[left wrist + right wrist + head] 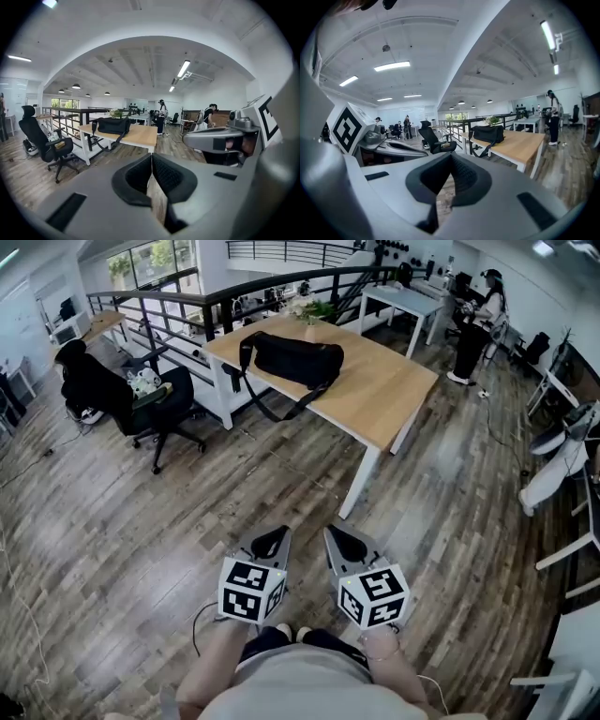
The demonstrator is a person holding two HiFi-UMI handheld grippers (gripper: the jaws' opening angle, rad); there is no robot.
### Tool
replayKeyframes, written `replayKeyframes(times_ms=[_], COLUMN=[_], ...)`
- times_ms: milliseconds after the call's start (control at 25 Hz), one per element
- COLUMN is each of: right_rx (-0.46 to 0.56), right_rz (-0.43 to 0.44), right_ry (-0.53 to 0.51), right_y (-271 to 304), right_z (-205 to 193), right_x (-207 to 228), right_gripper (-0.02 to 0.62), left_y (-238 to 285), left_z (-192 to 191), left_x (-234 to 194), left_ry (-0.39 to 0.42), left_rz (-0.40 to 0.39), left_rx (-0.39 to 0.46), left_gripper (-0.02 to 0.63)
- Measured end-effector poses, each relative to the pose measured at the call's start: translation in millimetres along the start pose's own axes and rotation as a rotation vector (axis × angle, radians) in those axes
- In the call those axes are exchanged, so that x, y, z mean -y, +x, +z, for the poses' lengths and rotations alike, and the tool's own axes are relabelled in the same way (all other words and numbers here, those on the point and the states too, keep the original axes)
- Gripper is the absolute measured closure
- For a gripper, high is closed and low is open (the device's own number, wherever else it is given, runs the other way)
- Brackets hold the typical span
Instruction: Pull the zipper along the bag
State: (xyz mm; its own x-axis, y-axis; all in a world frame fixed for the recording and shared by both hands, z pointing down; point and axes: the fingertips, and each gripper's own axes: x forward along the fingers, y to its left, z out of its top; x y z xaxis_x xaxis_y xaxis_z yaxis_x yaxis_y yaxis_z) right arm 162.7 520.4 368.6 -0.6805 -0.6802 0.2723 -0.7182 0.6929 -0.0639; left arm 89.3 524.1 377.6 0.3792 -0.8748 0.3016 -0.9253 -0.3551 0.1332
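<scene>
- Approach looks like the step in hand: the black bag (292, 359) lies on the far table (394, 395), well apart from both grippers, its zipper too small to see.
- Left gripper (271, 542) and right gripper (345, 542) hang near the person, jaws pressed together, empty.
- Next, the 2 likely must reach the bag, part their jaws and find the zipper pull.

The head camera looks steeply down from the person's head. The left gripper (272, 538) and right gripper (345, 538) are near, at the bottom, and the wooden table (375, 390) with the black bag (292, 359) is far ahead. Each gripper camera sits low and faces level along its own jaws toward that far table. All three views share the table and bag.
</scene>
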Motion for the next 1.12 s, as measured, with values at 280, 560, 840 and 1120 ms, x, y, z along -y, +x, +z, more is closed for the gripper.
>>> replayKeyframes(times_ms=[280, 560, 840, 1120], right_rx=[0.022, -0.010, -0.018, 0.007], right_rz=[0.014, -0.023, -0.097, -0.080], right_ry=[0.023, 0.026, 0.044, 0.041], right_y=[7.9, 17.1, 22.7, 56.7], right_z=[4.4, -6.1, -14.8, -4.8], right_x=[-3.3, -5.9, 11.5, 37.2], right_gripper=[0.588, 0.588, 0.590, 0.585], left_y=[5.6, 3.0, 4.0, 29.8], left_z=[0.6, -3.6, -4.5, 10.0], left_x=[-2.8, -13.1, -43.1, -73.7], left_ry=[0.005, 0.012, -0.018, -0.029], left_rz=[-0.023, -0.053, -0.002, 0.007], left_rx=[0.000, -0.002, 0.023, 0.065], left_gripper=[0.588, 0.588, 0.588, 0.587])
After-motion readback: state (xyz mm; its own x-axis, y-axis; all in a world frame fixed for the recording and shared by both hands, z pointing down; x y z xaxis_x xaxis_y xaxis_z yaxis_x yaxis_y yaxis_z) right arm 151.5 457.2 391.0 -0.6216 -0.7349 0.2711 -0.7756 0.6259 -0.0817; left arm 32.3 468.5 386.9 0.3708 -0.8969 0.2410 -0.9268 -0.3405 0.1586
